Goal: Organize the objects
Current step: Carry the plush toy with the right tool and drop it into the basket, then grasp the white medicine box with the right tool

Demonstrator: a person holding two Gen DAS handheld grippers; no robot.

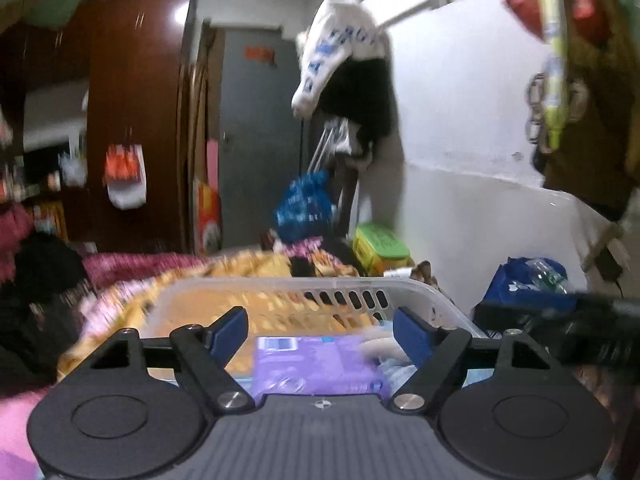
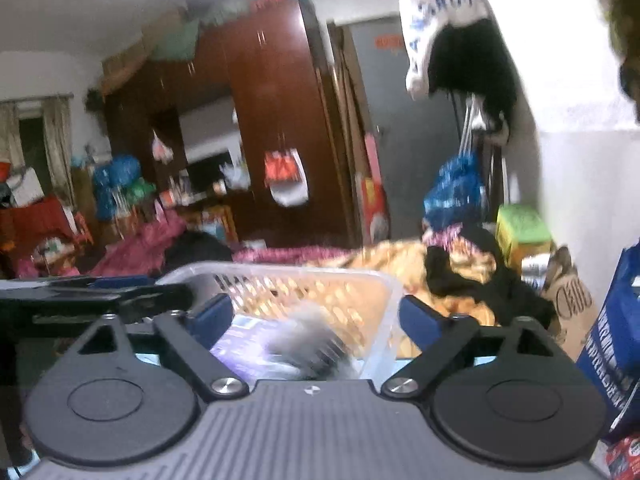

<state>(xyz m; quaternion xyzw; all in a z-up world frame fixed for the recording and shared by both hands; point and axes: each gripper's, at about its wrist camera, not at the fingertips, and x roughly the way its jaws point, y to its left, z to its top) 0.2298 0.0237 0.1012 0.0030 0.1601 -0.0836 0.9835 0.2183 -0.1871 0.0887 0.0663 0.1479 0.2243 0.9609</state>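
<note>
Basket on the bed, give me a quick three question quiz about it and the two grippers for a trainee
1. True or false: the left gripper has its jaws closed on the purple pack.
2. What colour is the blanket behind the basket?
3. The right gripper has jaws that are: A open, B shut.

Key: 1 false, the jaws are open and apart from it; 2 orange; 3 A.

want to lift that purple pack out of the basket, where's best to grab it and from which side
Probably from above, across its two long edges. The purple pack lies flat in the clear slotted basket, whose walls block a sideways approach. The open left gripper already straddles it.
</note>
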